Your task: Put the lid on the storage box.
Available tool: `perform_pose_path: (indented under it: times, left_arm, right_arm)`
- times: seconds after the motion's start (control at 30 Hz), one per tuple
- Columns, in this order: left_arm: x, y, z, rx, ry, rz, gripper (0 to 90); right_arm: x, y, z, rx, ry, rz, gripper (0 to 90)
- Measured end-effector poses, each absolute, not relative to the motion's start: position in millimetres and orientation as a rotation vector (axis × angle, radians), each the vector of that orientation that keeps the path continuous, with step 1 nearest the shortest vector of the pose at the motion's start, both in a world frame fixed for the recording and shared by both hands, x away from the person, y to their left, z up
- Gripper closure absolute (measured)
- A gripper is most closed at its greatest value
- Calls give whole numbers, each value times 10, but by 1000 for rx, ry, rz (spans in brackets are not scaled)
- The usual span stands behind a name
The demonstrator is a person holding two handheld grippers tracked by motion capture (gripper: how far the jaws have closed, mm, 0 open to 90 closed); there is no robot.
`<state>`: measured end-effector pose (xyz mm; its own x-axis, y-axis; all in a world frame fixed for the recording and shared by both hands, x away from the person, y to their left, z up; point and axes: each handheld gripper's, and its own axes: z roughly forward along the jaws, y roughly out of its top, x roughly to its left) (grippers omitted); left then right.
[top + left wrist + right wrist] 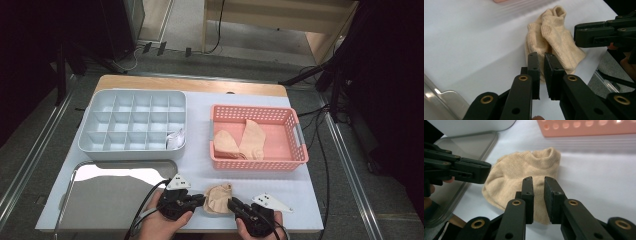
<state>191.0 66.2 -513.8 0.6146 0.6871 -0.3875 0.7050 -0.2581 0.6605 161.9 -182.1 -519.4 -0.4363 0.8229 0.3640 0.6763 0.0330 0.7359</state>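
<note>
Currently, your items: one beige sock point(219, 198), bunched, on the white desk point(300, 195) at the near edge, between your two claws. Left claw point(201, 199): at the sock's left side, nearly closed with a narrow gap between the jaws, holding nothing. Right claw point(231, 203): at its right side, same narrow gap, holding nothing. Behind: pink basket point(257, 162) with two more socks point(240, 142); grey divided tray point(132, 151); metal tray point(70, 175).

Both grippers point(202, 200) point(231, 204) low, jaws nearly closed.
</note>
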Motion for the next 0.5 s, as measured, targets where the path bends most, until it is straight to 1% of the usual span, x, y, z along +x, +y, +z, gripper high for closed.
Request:
perform_pose_path:
  times: [0.33, 0.4, 0.5]
  left_arm:
    - [1942, 643, -5207, 2002, 1122, -11, 849]
    - [1938, 653, -5196, 1993, 1121, -3, 827]
    - [1892, 699, -5091, 1935, 1108, 40, 817]
  right_arm:
    - [1639, -1706, -5245, 1531, 2194, 1352, 808]
    - [1642, -1686, -5257, 1516, 2203, 1334, 808]
    - [1634, -1669, -5254, 1513, 2200, 1326, 805]
